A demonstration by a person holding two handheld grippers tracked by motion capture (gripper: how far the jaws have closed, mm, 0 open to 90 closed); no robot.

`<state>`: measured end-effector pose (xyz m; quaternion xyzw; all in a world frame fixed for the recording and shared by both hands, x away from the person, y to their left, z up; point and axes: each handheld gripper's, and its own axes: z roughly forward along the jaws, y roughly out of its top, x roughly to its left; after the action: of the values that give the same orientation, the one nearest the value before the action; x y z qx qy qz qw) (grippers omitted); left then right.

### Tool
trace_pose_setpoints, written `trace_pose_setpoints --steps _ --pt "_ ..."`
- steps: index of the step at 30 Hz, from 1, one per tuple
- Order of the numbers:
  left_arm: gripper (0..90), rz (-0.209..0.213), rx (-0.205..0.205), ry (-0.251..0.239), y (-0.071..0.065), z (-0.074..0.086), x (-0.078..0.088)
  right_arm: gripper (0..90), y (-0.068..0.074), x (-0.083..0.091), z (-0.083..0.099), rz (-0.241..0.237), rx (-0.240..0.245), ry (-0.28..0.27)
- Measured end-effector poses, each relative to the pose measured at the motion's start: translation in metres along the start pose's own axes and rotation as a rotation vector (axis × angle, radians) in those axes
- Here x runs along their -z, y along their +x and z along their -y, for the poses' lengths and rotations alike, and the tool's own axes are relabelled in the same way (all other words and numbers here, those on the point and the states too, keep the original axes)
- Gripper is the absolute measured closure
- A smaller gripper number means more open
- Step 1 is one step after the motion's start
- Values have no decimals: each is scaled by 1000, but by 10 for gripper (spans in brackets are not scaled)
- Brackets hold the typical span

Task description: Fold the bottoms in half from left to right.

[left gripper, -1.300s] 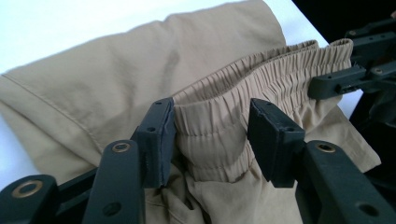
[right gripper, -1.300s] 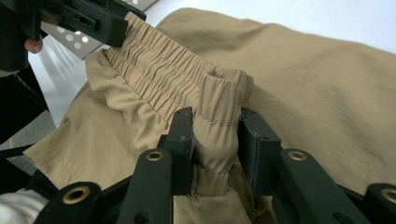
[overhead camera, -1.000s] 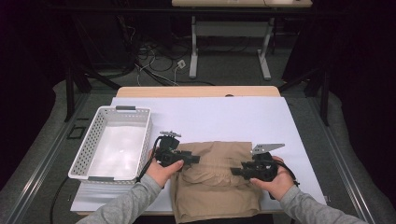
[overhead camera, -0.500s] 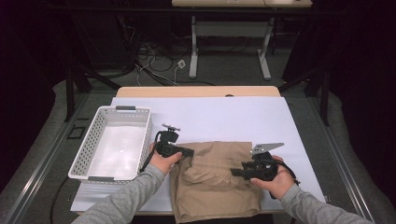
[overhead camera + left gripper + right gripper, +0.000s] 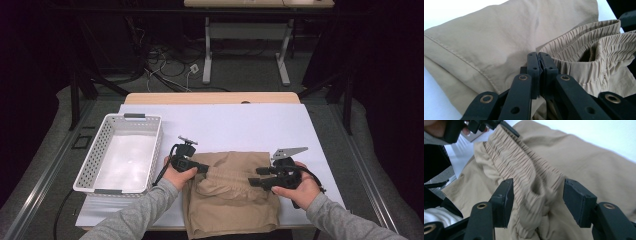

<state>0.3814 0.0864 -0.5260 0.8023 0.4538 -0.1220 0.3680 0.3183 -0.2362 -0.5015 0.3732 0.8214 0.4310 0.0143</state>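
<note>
On the tabletop [image 5: 225,120], high view: tan shorts [image 5: 232,207] lying flat at the near edge, elastic waistband [image 5: 230,176] bunched across the middle. Left tool [image 5: 199,167] at the waistband's left end, right tool [image 5: 256,178] at its right end. White basket [image 5: 120,152] standing to the left, apart from the shorts.

In the left gripper view: left tool [image 5: 539,61] with jaws just closed, pads pressed together at the waistband [image 5: 584,47] edge, pinching the fabric there. Shorts [image 5: 494,40] spreading flat beyond and to the left.

In the right gripper view: right tool [image 5: 537,202] with jaws just opened, standing apart, pads clear of the cloth. Gathered waistband [image 5: 524,167] running between the jaws up toward the left tool [image 5: 509,130] at the far end.
</note>
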Motion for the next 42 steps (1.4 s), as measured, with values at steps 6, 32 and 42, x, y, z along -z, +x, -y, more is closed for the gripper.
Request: trace_pose_setpoints --steps 6,32,42 --pt "868 3 7 1 -1 0 1 443 -3 18 -16 25 22 -12" --pt "893 36 -52 15 -10 3 8 877 -33 -33 -34 -25 47 281" --pt "891 62 -101 13 -27 13 22 873 -23 -15 -28 -86 26 239"
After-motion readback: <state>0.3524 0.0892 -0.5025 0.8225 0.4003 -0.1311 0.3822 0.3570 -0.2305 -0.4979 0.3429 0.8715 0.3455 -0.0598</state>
